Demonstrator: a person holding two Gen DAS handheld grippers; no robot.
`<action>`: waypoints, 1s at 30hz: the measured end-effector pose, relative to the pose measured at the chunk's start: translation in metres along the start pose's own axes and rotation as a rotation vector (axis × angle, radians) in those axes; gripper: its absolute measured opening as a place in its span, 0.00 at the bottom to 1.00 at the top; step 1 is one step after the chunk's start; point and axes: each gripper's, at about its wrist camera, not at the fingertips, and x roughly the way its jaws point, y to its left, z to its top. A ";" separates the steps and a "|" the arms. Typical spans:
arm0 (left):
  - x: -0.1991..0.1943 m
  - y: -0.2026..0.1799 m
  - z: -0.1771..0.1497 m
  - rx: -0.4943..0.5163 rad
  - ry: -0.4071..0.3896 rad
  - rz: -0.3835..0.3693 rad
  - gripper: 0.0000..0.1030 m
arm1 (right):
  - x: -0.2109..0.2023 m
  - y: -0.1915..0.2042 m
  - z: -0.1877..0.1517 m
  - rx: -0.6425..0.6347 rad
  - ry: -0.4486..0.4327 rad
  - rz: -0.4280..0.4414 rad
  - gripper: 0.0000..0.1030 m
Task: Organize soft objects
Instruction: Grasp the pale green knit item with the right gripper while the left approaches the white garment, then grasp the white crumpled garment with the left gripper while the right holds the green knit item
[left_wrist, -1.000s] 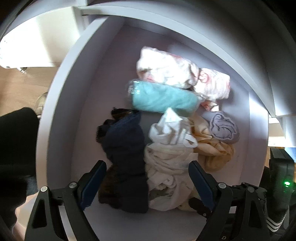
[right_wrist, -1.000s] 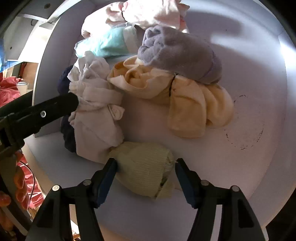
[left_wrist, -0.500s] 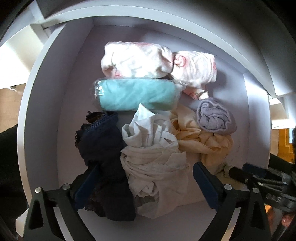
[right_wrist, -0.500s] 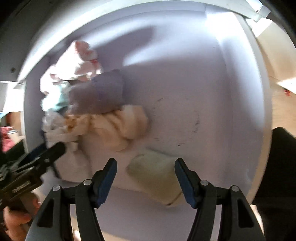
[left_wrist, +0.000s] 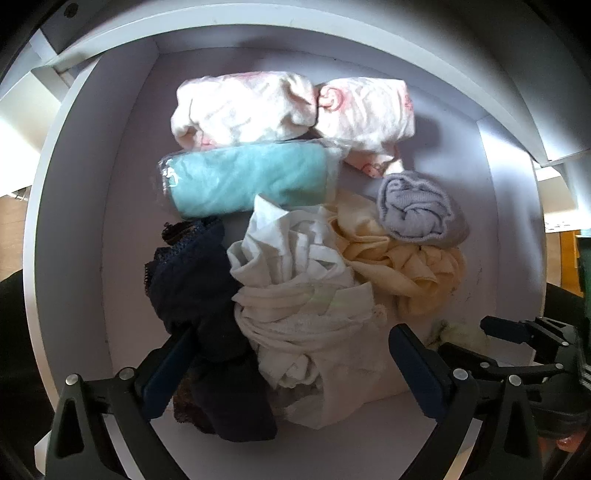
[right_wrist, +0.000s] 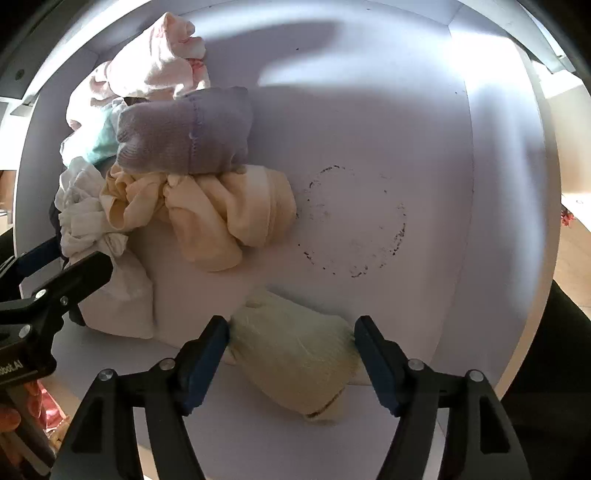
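White shelf (left_wrist: 122, 229), boxed in by side walls; floor bare on its right half, with a faint dark ring mark (right_wrist: 354, 221) there. Clothes fill the left and middle.

Back row: two pink-print rolls (left_wrist: 243, 107) end to end against the back wall. Just in front, touching them, a teal roll (left_wrist: 247, 181) in clear wrap.

Front left: navy lace piece (left_wrist: 199, 288), crumpled, running toward the shelf edge. Beside it and touching, a white bundle (left_wrist: 306, 306), the biggest heap. To its right a cream bundle (left_wrist: 399, 266), with a lilac roll (left_wrist: 417, 210) resting on its back edge.

Smallest: pale green roll (right_wrist: 295, 354), apart from the heap, near the front edge on the bare floor. Both fingertips of the right gripper (right_wrist: 291, 347) touch its sides; whether they squeeze it or only bracket it, cannot tell.

Left gripper (left_wrist: 291, 354): fingers spread wide, straddling the navy piece and white bundle from the front. Left fingertip overlaps the navy cloth; nothing pinched.
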 end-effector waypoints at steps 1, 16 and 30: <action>0.000 0.003 -0.001 -0.006 0.004 0.006 1.00 | 0.001 -0.003 0.005 -0.001 0.001 -0.001 0.70; 0.017 -0.016 0.011 -0.008 0.025 -0.006 0.99 | 0.030 -0.018 -0.002 0.066 0.062 -0.012 0.64; -0.019 -0.005 0.012 -0.011 -0.065 -0.084 0.54 | 0.021 -0.052 0.002 0.185 0.013 0.023 0.63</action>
